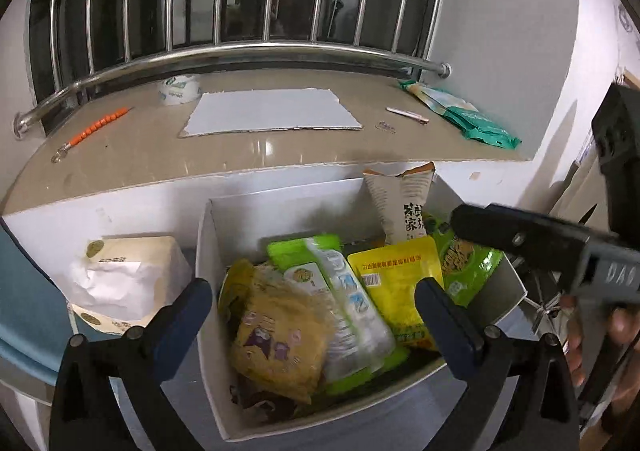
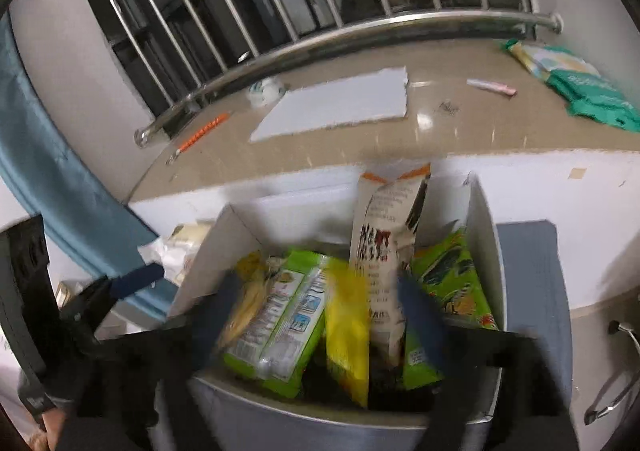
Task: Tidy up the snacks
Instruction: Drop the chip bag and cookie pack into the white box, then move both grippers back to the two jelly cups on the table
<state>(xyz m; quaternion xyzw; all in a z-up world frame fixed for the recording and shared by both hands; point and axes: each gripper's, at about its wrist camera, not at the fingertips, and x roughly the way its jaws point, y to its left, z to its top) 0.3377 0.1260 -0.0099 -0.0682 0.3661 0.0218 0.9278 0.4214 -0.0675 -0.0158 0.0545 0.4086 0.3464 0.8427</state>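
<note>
left gripper (image 1: 312, 315) spread, empty | right gripper (image 2: 316, 315) apparently spread | above box (image 1: 208, 251)

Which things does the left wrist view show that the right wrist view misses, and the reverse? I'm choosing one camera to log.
Only the left wrist view: the brownish bag lying whole at the box's near-left, and the right claw from the side. Only the right wrist view: the grey pad right of the box, a metal handle, and the left claw. Both: the white box, yellow pouch, upright paper bag, ledge, grey card, teal packs.
</note>
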